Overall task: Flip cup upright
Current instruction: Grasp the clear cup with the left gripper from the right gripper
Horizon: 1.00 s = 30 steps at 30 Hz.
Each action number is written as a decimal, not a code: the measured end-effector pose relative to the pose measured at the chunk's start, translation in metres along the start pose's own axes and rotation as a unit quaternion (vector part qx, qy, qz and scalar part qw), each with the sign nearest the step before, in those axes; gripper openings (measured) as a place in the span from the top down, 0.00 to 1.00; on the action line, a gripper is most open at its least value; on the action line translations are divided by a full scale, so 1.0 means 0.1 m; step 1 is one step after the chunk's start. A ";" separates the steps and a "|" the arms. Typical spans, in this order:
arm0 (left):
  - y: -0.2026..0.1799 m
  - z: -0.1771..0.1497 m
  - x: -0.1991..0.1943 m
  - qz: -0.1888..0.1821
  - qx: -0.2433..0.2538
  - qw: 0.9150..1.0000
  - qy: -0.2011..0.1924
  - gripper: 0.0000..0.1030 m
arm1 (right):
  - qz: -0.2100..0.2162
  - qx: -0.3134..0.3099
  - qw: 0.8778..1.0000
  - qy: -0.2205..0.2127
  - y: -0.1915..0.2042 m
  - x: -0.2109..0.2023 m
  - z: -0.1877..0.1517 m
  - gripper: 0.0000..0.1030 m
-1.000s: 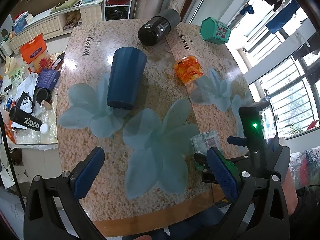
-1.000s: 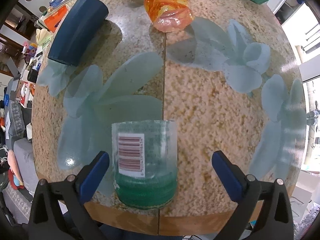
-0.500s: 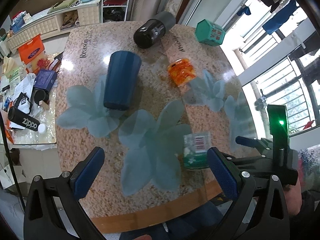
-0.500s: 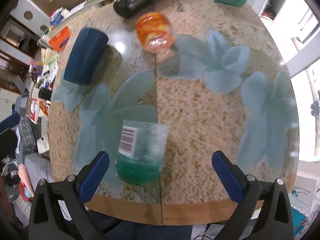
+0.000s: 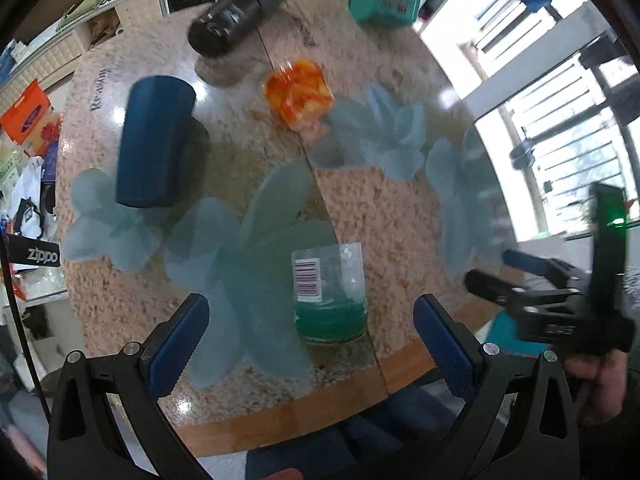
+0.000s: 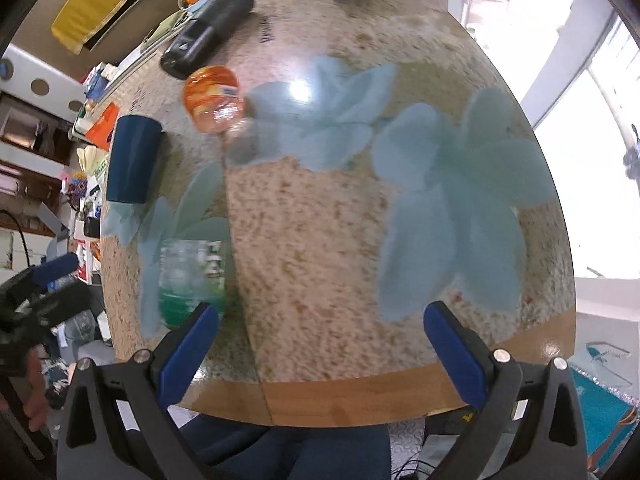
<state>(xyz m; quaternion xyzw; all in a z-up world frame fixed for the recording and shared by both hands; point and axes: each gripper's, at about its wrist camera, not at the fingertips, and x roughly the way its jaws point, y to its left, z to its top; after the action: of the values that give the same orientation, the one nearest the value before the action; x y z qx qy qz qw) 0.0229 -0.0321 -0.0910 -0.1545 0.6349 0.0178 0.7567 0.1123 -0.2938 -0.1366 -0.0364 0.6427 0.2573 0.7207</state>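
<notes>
- "zippo" in white letters on a black box (image 5: 34,254) at the left edge, off the table.
- "Reason" printed on the table (image 5: 98,92) top near its far left rim; only partly legible.
- A barcode label, digits unreadable, on the clear cup (image 5: 329,288).
- Red characters on the teal box (image 5: 384,2), too blurred to read.

Right tool (image 6: 320,344) wide open above the surface (image 6: 320,240).
The clear cup (image 6: 192,280) stands left, beside the left finger (image 6: 188,354).
</notes>
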 end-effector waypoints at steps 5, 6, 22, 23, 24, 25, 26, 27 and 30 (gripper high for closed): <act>-0.04 0.08 0.39 0.020 -0.006 0.999 0.039 0.00 | 0.018 -0.002 1.000 0.007 -0.18 0.04 0.01 0.00; -0.03 0.10 0.48 0.019 -0.010 0.999 0.050 0.00 | 0.020 0.000 1.000 0.010 -0.23 0.06 0.02 0.00; 0.17 0.18 1.13 0.037 -0.069 0.993 0.090 0.13 | 0.041 -0.007 0.999 0.033 -0.59 0.09 0.13 0.00; 0.18 0.18 1.14 0.039 -0.071 0.992 0.092 0.17 | 0.042 -0.006 0.999 0.034 -0.62 0.09 0.14 0.00; 0.20 0.18 1.14 0.039 -0.075 0.992 0.093 0.19 | 0.043 -0.005 0.998 0.035 -0.63 0.10 0.15 0.00; 0.22 0.17 1.16 0.035 -0.079 0.992 0.096 0.25 | 0.043 -0.005 0.998 0.036 -0.62 0.12 0.16 0.00; 0.23 0.16 1.18 0.034 -0.083 0.991 0.101 0.31 | 0.044 -0.005 0.998 0.036 -0.63 0.12 0.17 0.00; 0.24 0.15 1.20 0.032 -0.087 0.990 0.104 0.33 | 0.044 -0.005 0.998 0.036 -0.62 0.13 0.18 0.00; 0.26 0.12 1.20 0.021 -0.092 0.991 0.096 0.36 | 0.046 -0.004 0.998 0.036 -0.63 0.13 0.19 0.00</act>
<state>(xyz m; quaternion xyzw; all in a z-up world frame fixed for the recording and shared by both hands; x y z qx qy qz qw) 0.0522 -0.0242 -0.2107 -0.2108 0.7037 0.0773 0.6741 0.1566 -0.3370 -0.1634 -0.0191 0.6683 0.2916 0.6841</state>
